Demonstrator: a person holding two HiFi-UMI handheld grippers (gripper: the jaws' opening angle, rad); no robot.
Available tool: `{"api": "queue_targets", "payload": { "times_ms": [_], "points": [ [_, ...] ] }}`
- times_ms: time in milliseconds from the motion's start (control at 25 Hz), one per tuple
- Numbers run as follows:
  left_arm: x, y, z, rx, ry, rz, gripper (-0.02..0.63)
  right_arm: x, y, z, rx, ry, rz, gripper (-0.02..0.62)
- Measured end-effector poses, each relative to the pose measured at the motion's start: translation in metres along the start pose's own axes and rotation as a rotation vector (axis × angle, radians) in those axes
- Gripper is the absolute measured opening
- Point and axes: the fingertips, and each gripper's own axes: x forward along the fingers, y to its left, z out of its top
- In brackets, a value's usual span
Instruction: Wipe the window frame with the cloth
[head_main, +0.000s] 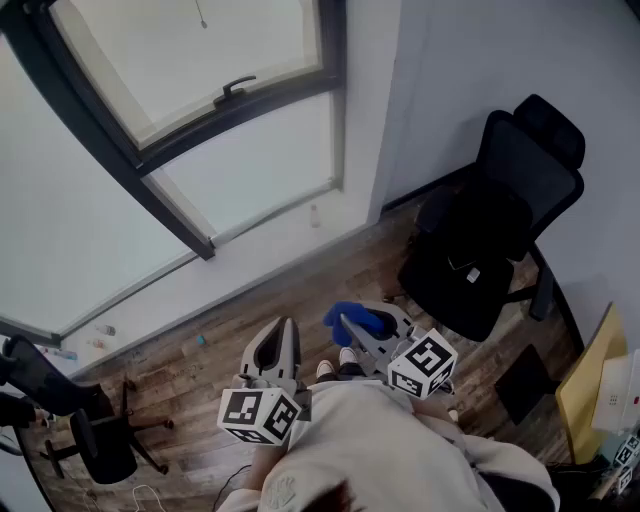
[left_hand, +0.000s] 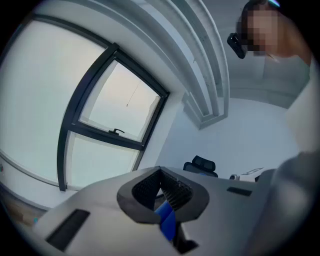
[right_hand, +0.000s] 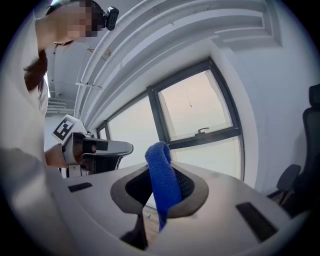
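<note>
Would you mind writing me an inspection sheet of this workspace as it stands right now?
Surface: dark window frame, handle on its crossbar; the cloth is not touching it.
Job's things: blue cloth, clamped in the right claw.
Clutter: small bits on the white ledge; teal scrap on the wooden floor.
Grippers: right claw shut on the cloth; left claw tips meet, an unclear blue piece low between them.
Cables: thin white cable, it seems, on the floor lower left.
Surroundings: black office chair at right, second chair at left.
</note>
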Motion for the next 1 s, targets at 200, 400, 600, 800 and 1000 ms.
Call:
{"api": "queue_targets", "payload": {
  "times_ms": [200,400,600,800,1000],
  "points": [
    [-0.002,0.001,0.002,0.012,-0.001,-0.008,0.006,0.001,0.001,0.000,0.004,-0.013,-0.014,0.054],
    [0.002,0.000,0.001,0.000,-0.001,-0.007,0.005,0.001,-0.002,0.001,0.003,-0.004,-0.010,0.054],
    [0.011,-0.007,-0.003,-0.010,0.003,-0.014,0.005,-0.003,-0.011,0.000,0.015,0.005,-0.011,0.054],
    [0.026,-0.009,-0.005,-0.013,0.014,-0.004,0.005,-0.003,-0.025,0.005,0.041,-0.021,0.017,0.054],
    [0.045,-0.015,-0.009,-0.003,0.016,0.001,0.005,-0.004,-0.046,0.003,0.032,-0.020,0.028,0.054]
  ]
}}
